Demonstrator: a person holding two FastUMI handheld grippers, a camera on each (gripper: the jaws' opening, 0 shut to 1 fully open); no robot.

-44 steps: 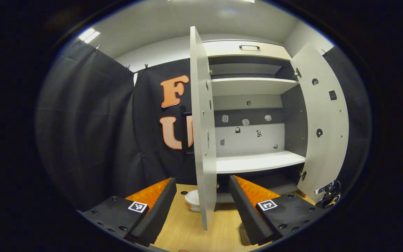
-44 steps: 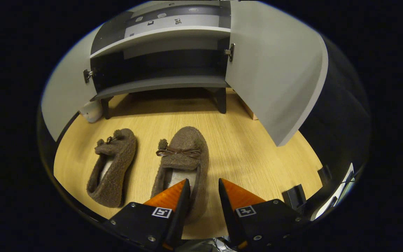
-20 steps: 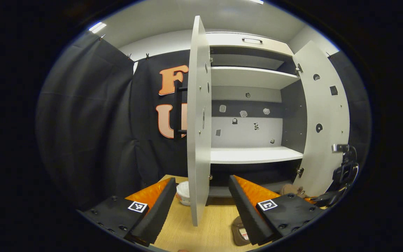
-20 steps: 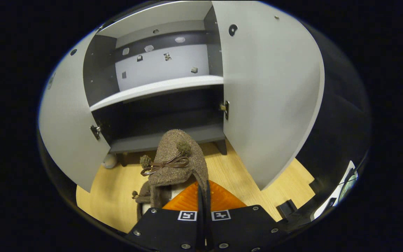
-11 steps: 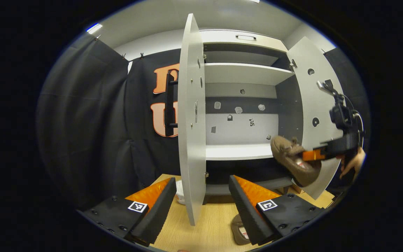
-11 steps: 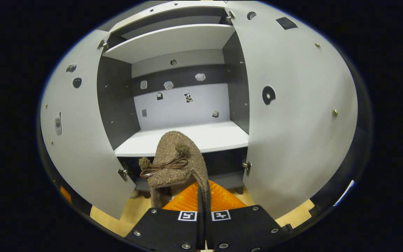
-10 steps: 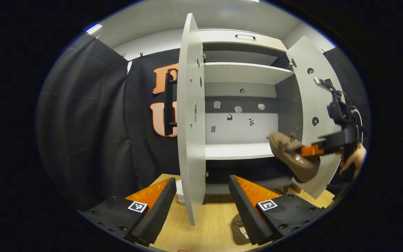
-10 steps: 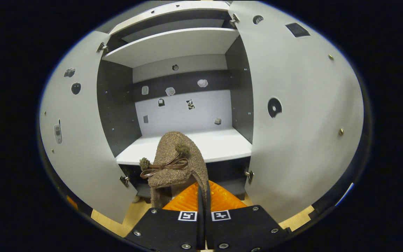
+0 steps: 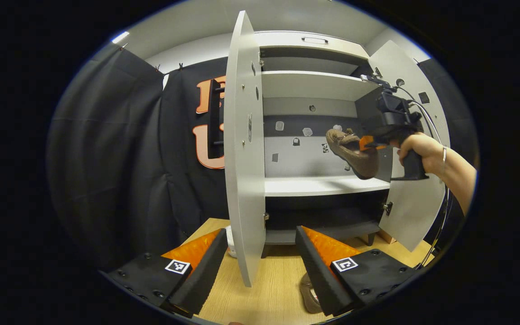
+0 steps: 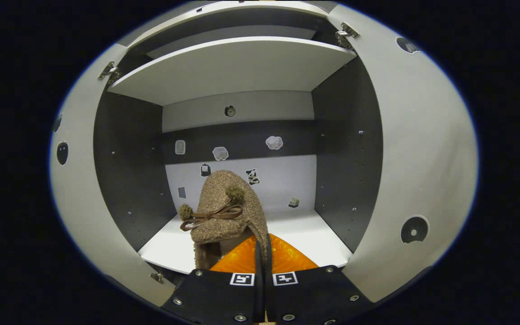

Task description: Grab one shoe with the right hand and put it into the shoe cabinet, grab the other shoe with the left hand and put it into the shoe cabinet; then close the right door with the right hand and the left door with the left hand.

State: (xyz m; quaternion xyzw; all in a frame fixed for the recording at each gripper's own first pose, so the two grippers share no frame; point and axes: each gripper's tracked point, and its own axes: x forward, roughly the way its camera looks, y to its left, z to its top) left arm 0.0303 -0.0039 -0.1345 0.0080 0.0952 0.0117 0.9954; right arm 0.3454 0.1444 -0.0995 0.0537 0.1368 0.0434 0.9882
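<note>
the right gripper point(image 10: 262, 253) is clamped on a brown shoe point(image 10: 226, 212), held above the white shelf point(image 10: 305, 234) of the shoe cabinet point(image 9: 314, 90), toe towards 12 o'clock. the left gripper point(image 9: 260, 253) is held wide, nothing between, the other shoe point(image 9: 308, 293) seen at 5 o'clock on the floor point(image 9: 269, 289).

We count two brown shoes: one held aloft point(image 9: 352, 152) before the cabinet point(image 9: 314, 92), one on the floor point(image 9: 310, 295). The cabinet has two doors, left point(image 9: 242, 149) and right point(image 9: 411, 212). There are two tongs, left point(image 9: 260, 264) and right point(image 9: 370, 143).
</note>
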